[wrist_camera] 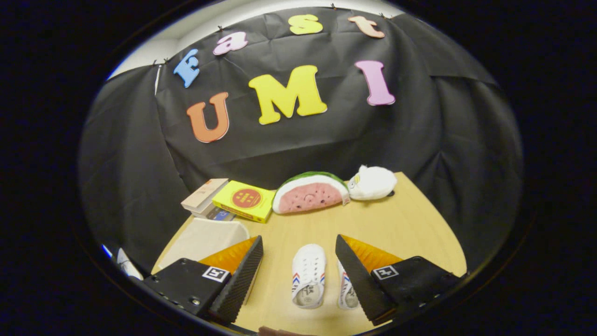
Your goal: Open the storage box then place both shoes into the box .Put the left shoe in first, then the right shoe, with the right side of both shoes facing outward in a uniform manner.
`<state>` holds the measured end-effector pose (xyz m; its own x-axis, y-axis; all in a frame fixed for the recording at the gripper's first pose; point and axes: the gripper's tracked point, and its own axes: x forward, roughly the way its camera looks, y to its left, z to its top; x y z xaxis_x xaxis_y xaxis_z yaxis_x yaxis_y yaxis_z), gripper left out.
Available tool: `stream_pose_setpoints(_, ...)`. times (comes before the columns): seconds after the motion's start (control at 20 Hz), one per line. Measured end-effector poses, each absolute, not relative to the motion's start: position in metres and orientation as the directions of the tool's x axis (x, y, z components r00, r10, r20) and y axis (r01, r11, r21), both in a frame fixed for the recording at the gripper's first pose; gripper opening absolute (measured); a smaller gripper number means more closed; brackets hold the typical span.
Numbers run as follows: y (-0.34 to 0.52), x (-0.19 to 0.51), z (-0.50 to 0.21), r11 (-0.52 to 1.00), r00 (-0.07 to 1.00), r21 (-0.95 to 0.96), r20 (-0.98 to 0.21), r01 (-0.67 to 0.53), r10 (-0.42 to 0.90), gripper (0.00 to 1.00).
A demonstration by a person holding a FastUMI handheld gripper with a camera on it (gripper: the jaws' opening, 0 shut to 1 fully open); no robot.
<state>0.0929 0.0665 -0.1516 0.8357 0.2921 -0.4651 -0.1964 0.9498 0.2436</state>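
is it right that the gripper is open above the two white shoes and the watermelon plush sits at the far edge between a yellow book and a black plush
Not quite: the plush toy beside the watermelon plush is white, not black, as the gripper view shows. The rest holds: the gripper is open above the two white shoes, yellow book opposite.

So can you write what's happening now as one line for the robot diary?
fingers: open, above table | left shoe: between fingers, untouched | right shoe: beside it, partly hidden | storage box: shut

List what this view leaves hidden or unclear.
- Right shoe: partly hidden behind a finger of the open gripper.
- Storage box: partly behind the other finger; lid state unclear.
- Items beneath the yellow book: mostly covered by it.
- Left shoe: label too small.
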Motion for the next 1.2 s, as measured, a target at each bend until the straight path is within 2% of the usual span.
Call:
stream_pose_setpoints(0.15, 0.104, 0.101, -0.175, 0.879, 0.717, 0.382, -0.523, -0.286, 0.461, 0.95)
stream_pose_setpoints(0.3, 0.148, 0.103, -0.202, 0.752, 0.519, 0.576, -0.557, -0.322, 0.649, 0.95)
stream_pose_setpoints(0.4, 0.17, 0.106, -0.218, 0.656, 0.399, 0.699, -0.536, -0.286, 0.744, 0.95)
stream_pose_setpoints(0.65, 0.197, 0.103, -0.235, 0.389, 0.153, 0.909, -0.367, -0.151, 0.917, 0.95)
stream_pose_setpoints(0.8, 0.202, 0.114, -0.244, 0.325, 0.13, 0.94, -0.312, -0.102, 0.941, 0.95)
stream_pose_setpoints(1.0, 0.216, 0.114, -0.262, 0.349, 0.055, 0.928, -0.344, -0.129, 0.937, 0.95)
stream_pose_setpoints(1.2, 0.231, 0.112, -0.261, 0.287, -0.002, 0.952, -0.289, -0.11, 0.957, 0.94)
